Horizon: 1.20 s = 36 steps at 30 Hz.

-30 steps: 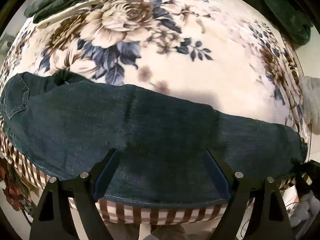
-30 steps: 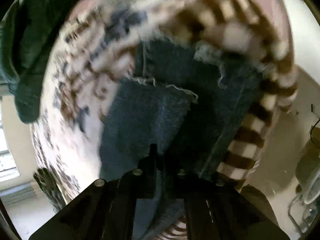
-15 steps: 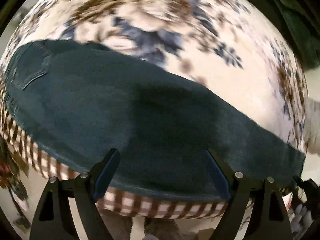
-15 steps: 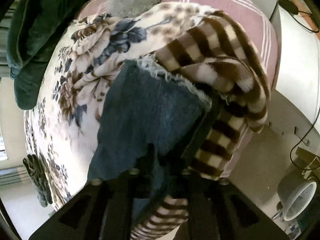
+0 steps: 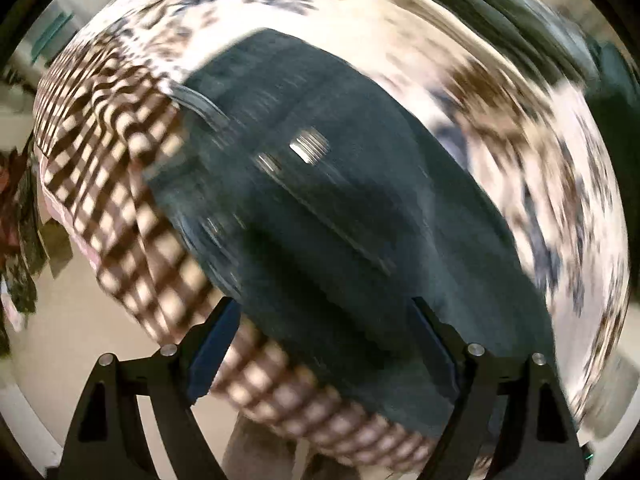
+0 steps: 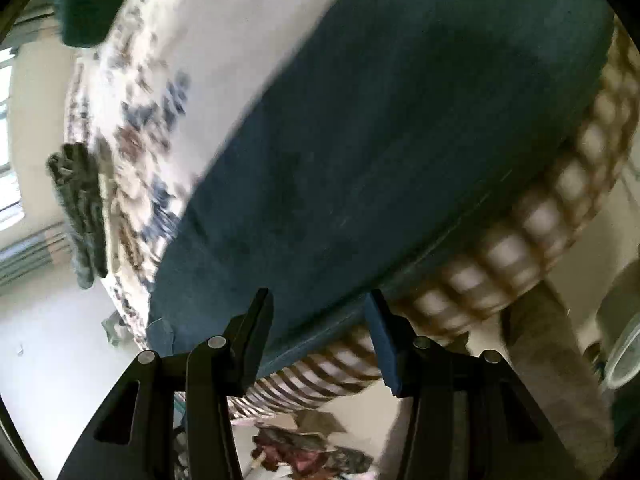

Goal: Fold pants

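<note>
On floral blanket (image 5: 532, 128), dark jeans (image 5: 340, 216) beside checkered border (image 5: 132, 200).

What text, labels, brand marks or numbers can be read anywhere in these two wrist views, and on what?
None can be read.
The jeans show pale glinting spots in the left wrist view, too motion-blurred to tell whether they carry any lettering.
The floral blanket and checked blanket carry only patterns.

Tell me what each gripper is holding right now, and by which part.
Nothing. The left gripper and right gripper are both open above the dark jeans, fingers apart.
</note>
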Tool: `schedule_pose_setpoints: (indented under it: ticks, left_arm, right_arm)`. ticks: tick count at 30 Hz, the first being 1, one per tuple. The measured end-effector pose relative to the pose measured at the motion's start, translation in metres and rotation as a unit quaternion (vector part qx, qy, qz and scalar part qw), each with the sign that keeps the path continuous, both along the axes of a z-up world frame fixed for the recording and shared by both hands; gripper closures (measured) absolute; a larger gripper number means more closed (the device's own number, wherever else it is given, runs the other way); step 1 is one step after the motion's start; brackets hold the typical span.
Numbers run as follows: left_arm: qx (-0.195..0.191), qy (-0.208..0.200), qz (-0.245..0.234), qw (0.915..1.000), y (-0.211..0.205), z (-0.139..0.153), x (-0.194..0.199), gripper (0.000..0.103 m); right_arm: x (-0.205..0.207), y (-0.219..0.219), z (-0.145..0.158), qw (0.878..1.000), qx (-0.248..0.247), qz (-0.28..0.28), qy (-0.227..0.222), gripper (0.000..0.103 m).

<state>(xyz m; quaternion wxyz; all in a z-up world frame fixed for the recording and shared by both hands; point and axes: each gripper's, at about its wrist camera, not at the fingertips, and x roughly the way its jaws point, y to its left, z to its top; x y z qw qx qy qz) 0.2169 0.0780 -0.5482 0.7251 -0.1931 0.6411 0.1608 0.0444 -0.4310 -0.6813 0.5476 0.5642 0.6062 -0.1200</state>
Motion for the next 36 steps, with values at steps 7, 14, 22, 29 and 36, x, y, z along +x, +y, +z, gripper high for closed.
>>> schedule_pose_setpoints:
  ticks: [7, 14, 22, 29, 36]
  left_arm:
    - [-0.033, -0.021, 0.048, 0.9981, 0.052, -0.044, 0.026, 0.072]
    - [-0.026, -0.087, 0.045, 0.9948, 0.048, 0.01, -0.007, 0.09]
    - [-0.041, -0.024, 0.05, 0.9976, 0.058, -0.026, -0.032, 0.083]
    - [-0.019, 0.016, 0.047, 0.9986, 0.053, -0.003, -0.039, 0.052]
    - [0.125, -0.032, -0.065, 0.9894, 0.006, 0.036, 0.004, 0.012]
  right_arm:
    - [0.006, 0.029, -0.039, 0.999, -0.03, -0.023, 0.034, 0.081]
    - [0.01, 0.034, 0.014, 0.994, -0.105, 0.023, -0.002, 0.097]
    - [0.004, 0.03, 0.013, 0.991, -0.098, 0.091, 0.017, 0.096]
    - [0.04, 0.044, 0.036, 0.972, -0.127, 0.198, 0.003, 0.059]
    - [0.173, 0.139, 0.072, 0.894, -0.105, 0.413, -0.137, 0.035]
